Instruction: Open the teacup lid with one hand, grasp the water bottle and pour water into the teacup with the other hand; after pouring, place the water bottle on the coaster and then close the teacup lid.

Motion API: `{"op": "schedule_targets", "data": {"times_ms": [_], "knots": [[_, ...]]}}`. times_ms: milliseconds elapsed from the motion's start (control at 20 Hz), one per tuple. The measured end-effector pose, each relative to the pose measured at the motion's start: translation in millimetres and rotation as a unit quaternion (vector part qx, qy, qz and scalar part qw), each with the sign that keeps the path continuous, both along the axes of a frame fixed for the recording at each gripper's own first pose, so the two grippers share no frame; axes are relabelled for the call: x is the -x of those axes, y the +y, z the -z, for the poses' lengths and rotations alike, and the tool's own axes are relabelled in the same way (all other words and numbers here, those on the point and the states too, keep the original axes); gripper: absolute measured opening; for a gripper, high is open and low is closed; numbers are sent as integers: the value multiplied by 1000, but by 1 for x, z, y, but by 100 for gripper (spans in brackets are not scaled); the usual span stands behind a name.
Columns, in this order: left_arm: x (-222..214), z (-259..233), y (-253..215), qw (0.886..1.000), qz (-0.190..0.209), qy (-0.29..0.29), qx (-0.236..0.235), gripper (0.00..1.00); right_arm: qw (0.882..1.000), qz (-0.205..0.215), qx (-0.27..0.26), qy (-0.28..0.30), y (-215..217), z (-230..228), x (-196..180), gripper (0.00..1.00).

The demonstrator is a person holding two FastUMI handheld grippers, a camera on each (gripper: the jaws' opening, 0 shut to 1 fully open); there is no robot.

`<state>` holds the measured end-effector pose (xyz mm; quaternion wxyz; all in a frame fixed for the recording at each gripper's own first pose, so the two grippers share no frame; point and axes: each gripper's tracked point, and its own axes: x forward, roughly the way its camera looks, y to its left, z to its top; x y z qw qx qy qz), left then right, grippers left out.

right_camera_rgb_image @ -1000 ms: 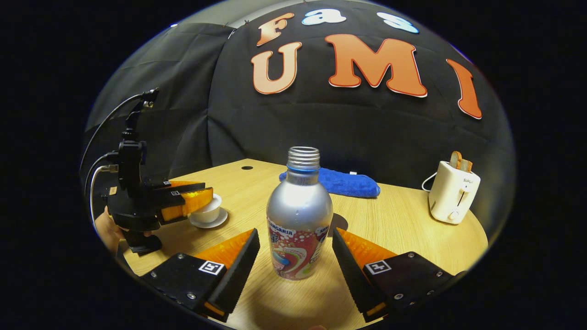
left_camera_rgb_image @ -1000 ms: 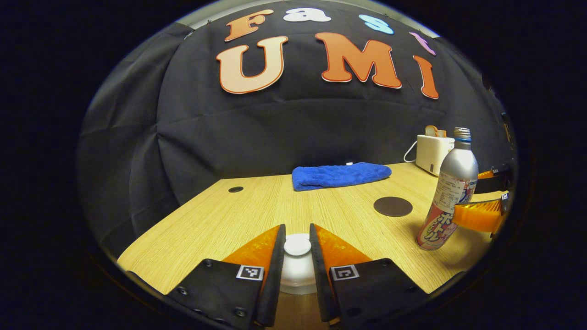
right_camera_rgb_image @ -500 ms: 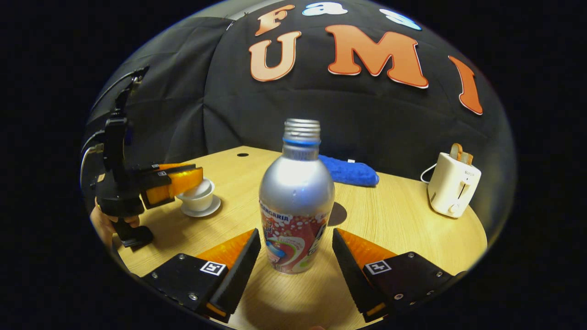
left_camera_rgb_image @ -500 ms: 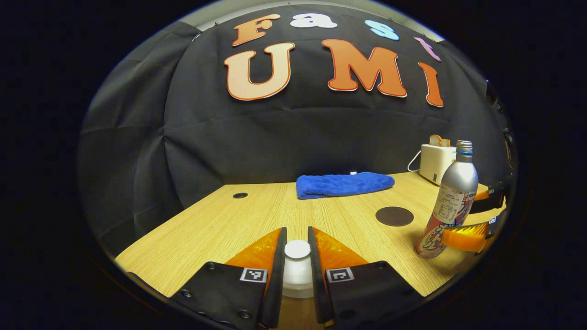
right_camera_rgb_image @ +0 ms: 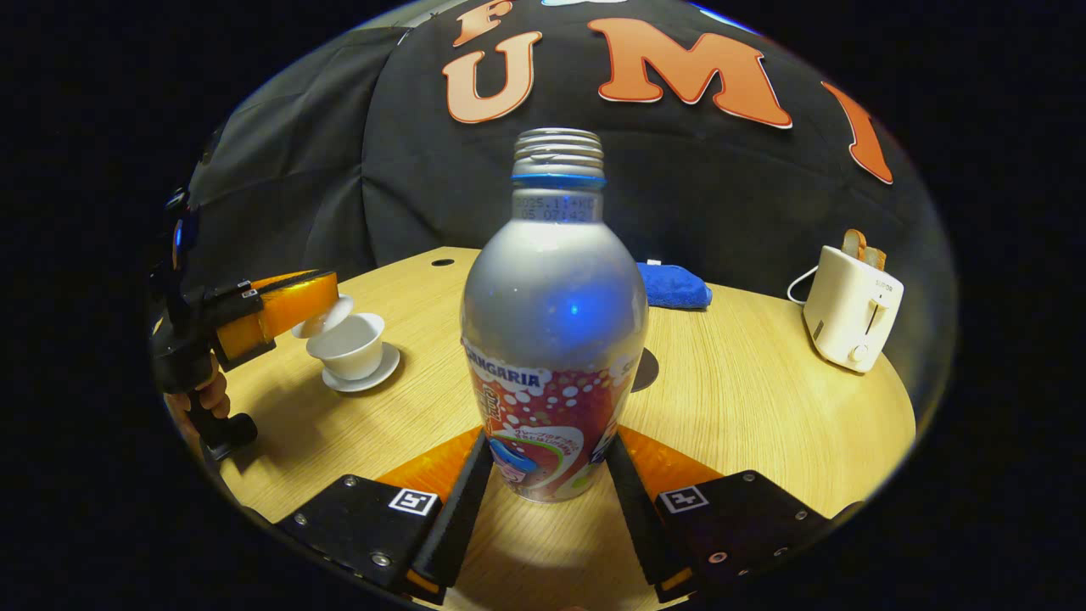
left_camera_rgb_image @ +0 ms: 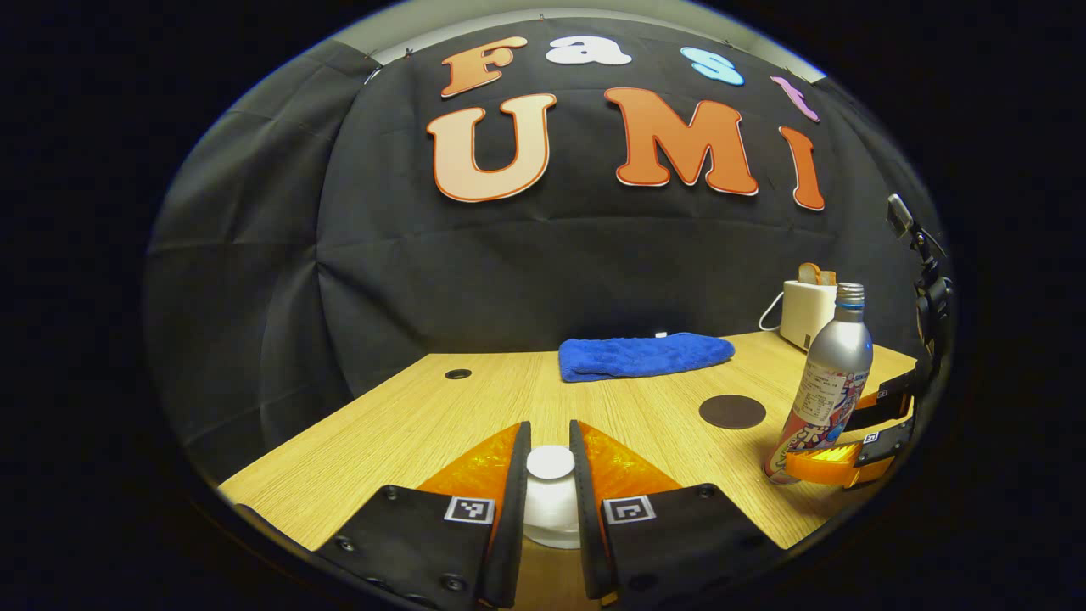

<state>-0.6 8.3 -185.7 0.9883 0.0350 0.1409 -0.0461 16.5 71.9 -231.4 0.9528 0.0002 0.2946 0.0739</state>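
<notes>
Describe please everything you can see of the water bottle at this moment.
The water bottle looks like metal: a silver upper body, a blue ring under a threaded neck with no cap, and a red, bubbly printed label around the lower half. It stands upright on the wooden table, near the dark round coaster but not on it. The right gripper has one finger against each side of the lower body.

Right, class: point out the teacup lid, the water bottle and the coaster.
teacup lid (left_camera_rgb_image: 550,462): left gripper view, its top knob.
water bottle (right_camera_rgb_image: 551,314): right gripper view, its silver shoulder.
coaster (left_camera_rgb_image: 732,412): left gripper view, its dark flat face.
</notes>
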Motion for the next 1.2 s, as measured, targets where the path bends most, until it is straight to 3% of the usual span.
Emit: {"op": "schedule_targets", "data": {"times_ms": [50, 200, 250, 300, 350, 700, 900, 1200], "knots": [[1, -2, 3, 1000, -4, 0, 1, 33, 1000, -3, 1, 2, 2, -2, 0, 79], [4, -2, 18, 1000, -13, -2, 4, 33, 1000, -11, 15, 6, 3, -6, -3, 78], [6, -2, 23, 1000, -17, -2, 4, 28, 999, -13, 29, 9, 1, -6, -4, 78], [7, -1, 30, 1000, -23, -1, 1, 33, 999, -17, 45, 7, -1, -10, -6, 74], [10, -1, 36, 1000, -28, -1, -1, 33, 998, -21, 64, 4, -2, -14, -7, 79], [22, -5, 75, 998, -60, -1, 7, 33, 984, -55, 170, -18, 0, -40, -24, 79], [29, -7, 98, 997, -77, -1, 8, 33, 968, -75, 236, -30, 1, -54, -35, 78], [40, -6, 124, 995, -95, 2, 6, 33, 931, -117, 343, -45, 8, -59, -50, 78]]}}
